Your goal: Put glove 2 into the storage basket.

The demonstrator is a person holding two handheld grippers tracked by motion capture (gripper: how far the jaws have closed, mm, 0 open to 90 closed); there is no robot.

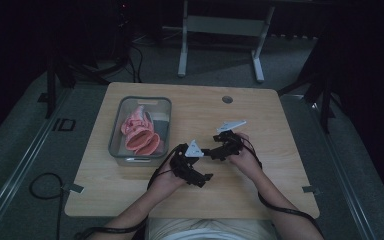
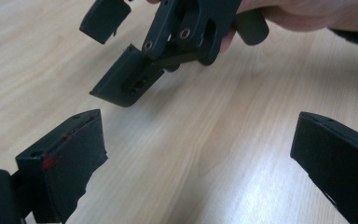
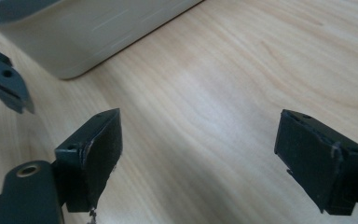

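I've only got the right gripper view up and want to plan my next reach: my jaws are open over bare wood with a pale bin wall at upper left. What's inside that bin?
Observer: In the high view, the clear bin holds pink items, heaped together; I can't tell what they are.
Operator: Where's the left gripper?
Observer: The left gripper sits over the table just right of the bin's near corner, close beside the right gripper.
Operator: Is it holding anything?
Observer: No. The left gripper view shows its jaws wide apart over bare wood, with your gripper's open jaws in front of it.
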